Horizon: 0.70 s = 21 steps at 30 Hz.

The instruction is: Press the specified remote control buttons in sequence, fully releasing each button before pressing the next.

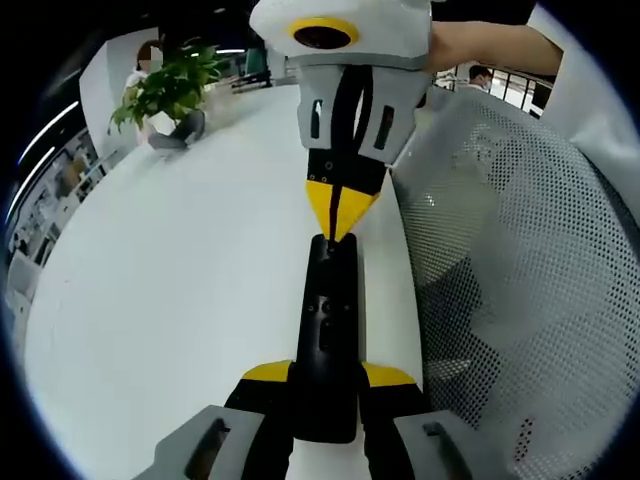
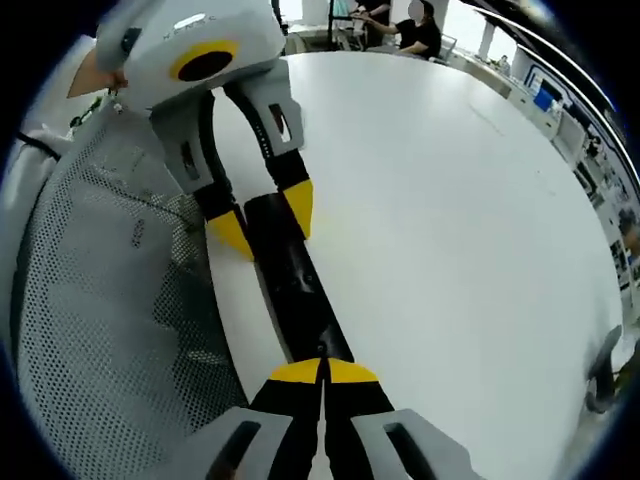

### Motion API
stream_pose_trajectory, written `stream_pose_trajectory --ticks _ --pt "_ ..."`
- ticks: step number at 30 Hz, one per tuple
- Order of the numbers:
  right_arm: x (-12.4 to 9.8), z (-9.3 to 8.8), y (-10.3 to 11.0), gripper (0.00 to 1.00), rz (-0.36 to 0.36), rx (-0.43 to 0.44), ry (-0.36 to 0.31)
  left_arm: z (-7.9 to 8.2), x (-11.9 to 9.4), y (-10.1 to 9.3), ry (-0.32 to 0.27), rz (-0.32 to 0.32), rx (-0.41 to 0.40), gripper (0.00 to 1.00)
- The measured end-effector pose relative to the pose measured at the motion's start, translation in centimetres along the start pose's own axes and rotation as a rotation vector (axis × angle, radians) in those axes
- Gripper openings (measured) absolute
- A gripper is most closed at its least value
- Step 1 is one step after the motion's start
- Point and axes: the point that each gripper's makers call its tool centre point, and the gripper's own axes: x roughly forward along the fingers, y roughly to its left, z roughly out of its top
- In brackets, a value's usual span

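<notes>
Black plastic, long and slim: the remote control (image 1: 328,340) lies clamped by its near end between the yellow-tipped jaws of the left gripper (image 1: 326,385), which press against its two long sides. In the right gripper view the same remote (image 2: 296,285) runs away from the right gripper (image 2: 323,372), whose jaws are closed together with their yellow tips meeting on the remote's near end. In the left gripper view that gripper comes down from the top, its joined tips (image 1: 338,215) touching the remote's far end. Whether a button lies under them is hard to make out; only faint raised shapes show on the dark face.

The remote rests on a white table (image 1: 180,280), close to its edge, where a person's white mesh garment (image 1: 520,270) crowds in beside it. The other side of the table lies broad and bare. Far off stands a potted plant (image 1: 170,90), and seated people (image 2: 405,30) sit beyond the table's far edge.
</notes>
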Motion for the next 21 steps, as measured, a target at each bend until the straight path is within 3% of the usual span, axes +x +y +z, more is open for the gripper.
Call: stream_pose_trajectory --ticks 3,10,17,21 --pt "0.0 -0.09 0.04 0.0 0.009 0.012 -0.002 0.02 0.01 0.01 -0.003 -0.003 -0.004 0.24" --pt "-0.33 -0.16 0.27 0.0 -0.033 0.003 -0.183 0.03 0.04 -0.1 0.029 -0.01 0.016 0.24" --pt "-0.59 0.43 0.08 0.0 -0.039 0.05 -0.24 0.05 0.02 -0.15 0.031 -0.008 0.011 0.24" --pt "-0.24 0.66 0.29 0.0 -0.023 0.008 -0.213 0.04 0.03 -0.13 0.041 -0.008 0.014 0.24"
